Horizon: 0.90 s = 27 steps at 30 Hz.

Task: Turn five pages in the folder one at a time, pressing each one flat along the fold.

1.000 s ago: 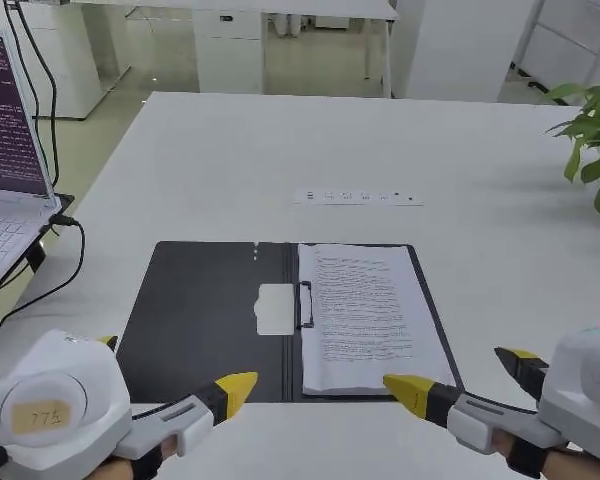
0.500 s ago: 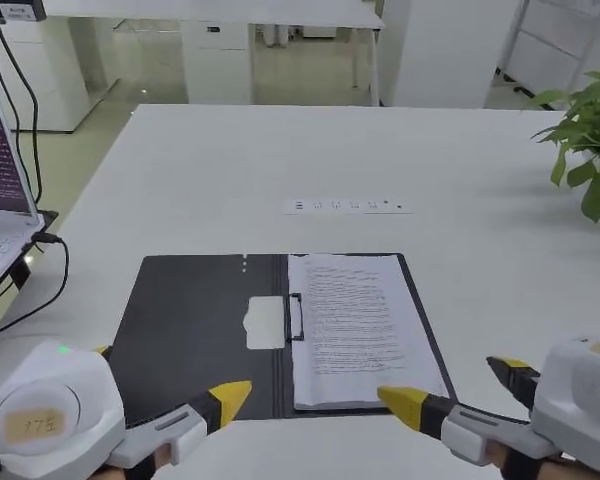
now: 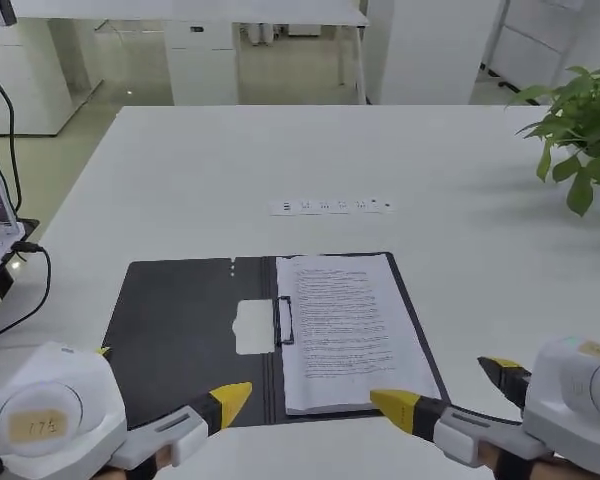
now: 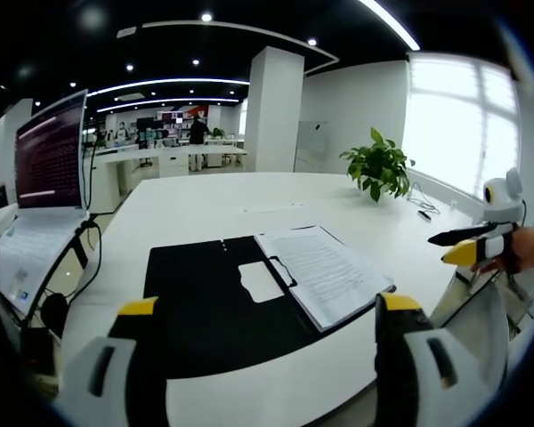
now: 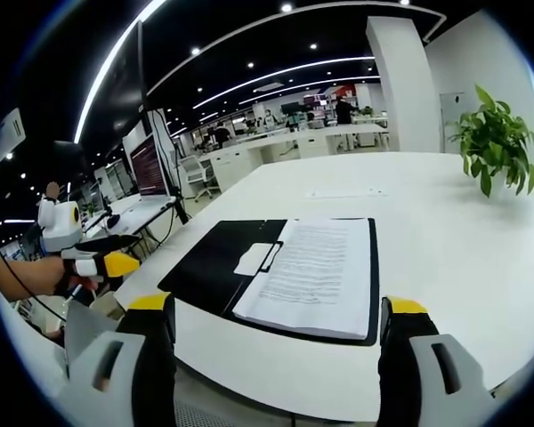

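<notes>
while the black folder (image 3: pixel 180 330) lies open at centre frame, pages (image 3: pixel 345 325) too finely printed to be read stacked on its right half, left gripper (image 3: pixel 166 373) and right gripper (image 3: pixel 442 384) are held spread at the lower corners.

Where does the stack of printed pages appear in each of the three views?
Head view: the printed pages lie below centre, on the right half of the black folder.
Left gripper view: the printed pages lie right of centre.
Right gripper view: the printed pages lie at centre.
Shared landmark: the potted plant, upper right in every view.
</notes>
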Tool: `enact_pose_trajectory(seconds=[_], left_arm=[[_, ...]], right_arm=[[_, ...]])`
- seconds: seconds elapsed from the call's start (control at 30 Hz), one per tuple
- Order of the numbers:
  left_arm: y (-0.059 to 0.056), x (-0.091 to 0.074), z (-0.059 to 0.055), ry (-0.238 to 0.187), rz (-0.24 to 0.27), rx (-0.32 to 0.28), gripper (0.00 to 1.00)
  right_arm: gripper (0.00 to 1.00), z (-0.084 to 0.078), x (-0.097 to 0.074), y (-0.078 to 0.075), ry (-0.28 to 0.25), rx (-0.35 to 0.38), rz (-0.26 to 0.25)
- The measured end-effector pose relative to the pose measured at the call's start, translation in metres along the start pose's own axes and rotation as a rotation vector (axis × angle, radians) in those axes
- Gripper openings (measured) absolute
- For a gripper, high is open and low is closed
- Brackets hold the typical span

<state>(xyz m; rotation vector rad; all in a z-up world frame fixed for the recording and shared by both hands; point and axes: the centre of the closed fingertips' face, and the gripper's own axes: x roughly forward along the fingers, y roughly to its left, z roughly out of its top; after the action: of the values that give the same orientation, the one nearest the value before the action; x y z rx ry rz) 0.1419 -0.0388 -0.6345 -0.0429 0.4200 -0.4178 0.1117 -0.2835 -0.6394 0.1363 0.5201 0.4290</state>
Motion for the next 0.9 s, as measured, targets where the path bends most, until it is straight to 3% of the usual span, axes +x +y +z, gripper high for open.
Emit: enact_pose_trajectory(seconds=[0.47,0.73,0.9], left_arm=[[0.005,-0.003,-0.005,0.003,0.015,-0.013,0.99],[0.018,-0.012,-0.012,0.010,0.049,-0.031,0.99],[0.019,-0.012,-0.014,0.014,0.053,-0.032,0.99]], right_arm=[[0.95,0.000,0.007,0.000,0.010,0.000,0.005],[0.96,0.000,0.011,-0.002,0.018,-0.001,0.009],[0.96,0.000,0.012,0.000,0.018,-0.006,0.014]])
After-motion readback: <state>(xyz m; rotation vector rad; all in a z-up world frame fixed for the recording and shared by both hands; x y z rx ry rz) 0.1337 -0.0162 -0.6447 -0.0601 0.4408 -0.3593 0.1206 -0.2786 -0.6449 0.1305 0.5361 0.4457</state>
